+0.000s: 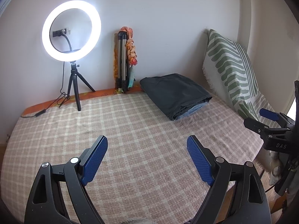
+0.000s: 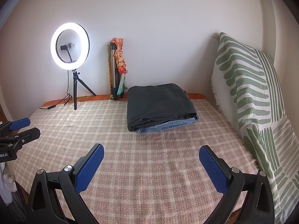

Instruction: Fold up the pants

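A folded stack of pants lies at the far side of the bed: dark grey pants (image 1: 175, 91) (image 2: 158, 102) on top of folded blue jeans (image 1: 192, 110) (image 2: 168, 126). My left gripper (image 1: 147, 143) is open and empty, held above the checked bedcover (image 1: 130, 130) well short of the stack. My right gripper (image 2: 151, 151) is also open and empty, in front of the stack. The right gripper also shows at the right edge of the left wrist view (image 1: 261, 119). The left gripper shows at the left edge of the right wrist view (image 2: 24, 128).
A lit ring light (image 1: 71, 31) (image 2: 70, 45) on a small tripod stands at the back left, its cable trailing on the bed. A folded tripod with a scarf (image 1: 125, 59) (image 2: 117, 69) leans on the wall. A green-patterned cushion (image 1: 231, 71) (image 2: 252, 93) lines the right side.
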Motion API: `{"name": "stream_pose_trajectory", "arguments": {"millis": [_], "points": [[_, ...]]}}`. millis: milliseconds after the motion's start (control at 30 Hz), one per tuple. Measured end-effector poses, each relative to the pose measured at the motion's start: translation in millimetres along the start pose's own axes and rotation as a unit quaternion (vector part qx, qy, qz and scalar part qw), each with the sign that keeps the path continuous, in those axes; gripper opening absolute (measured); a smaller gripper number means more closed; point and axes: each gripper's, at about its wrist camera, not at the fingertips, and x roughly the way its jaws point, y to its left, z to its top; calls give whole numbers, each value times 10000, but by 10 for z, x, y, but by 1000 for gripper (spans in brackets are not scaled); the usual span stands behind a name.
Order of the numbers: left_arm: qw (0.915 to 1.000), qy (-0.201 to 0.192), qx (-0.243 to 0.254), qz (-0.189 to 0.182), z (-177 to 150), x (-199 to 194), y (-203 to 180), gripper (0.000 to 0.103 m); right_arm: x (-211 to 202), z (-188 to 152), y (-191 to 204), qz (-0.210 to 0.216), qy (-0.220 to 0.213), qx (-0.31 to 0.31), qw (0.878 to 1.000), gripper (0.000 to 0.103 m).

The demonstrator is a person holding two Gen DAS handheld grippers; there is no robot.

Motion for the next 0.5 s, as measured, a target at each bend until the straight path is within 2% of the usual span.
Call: {"name": "stream_pose_trajectory", "arguments": {"millis": [500], "points": [[9999,-113,-4,-27,-12,-44,12,87,51,-14,-25,-17,78,6,10000,103]]}}
